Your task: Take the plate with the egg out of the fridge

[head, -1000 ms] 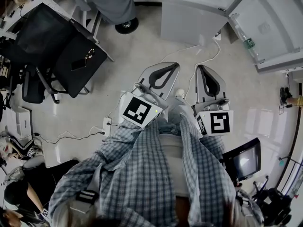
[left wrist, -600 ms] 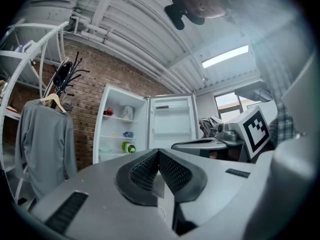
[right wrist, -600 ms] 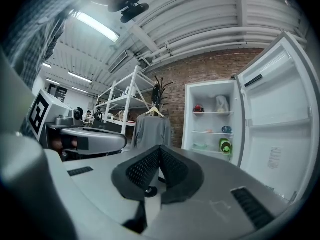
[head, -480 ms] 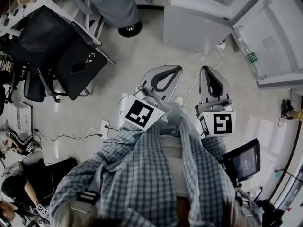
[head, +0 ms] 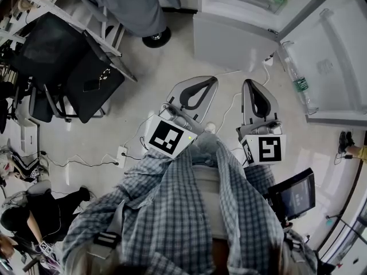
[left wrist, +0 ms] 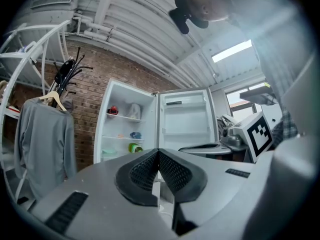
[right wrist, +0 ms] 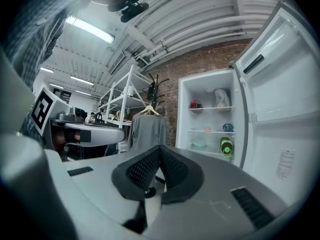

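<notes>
Plate with the egg (right wrist: 206, 129), probably the pale item on the middle shelf, sat in the open fridge (right wrist: 186, 114), well ahead and slightly right of both tools. The right tool (right wrist: 160, 148) was nearer to it than the left tool (left wrist: 158, 151). Both were pressed together, holding nothing.
</notes>
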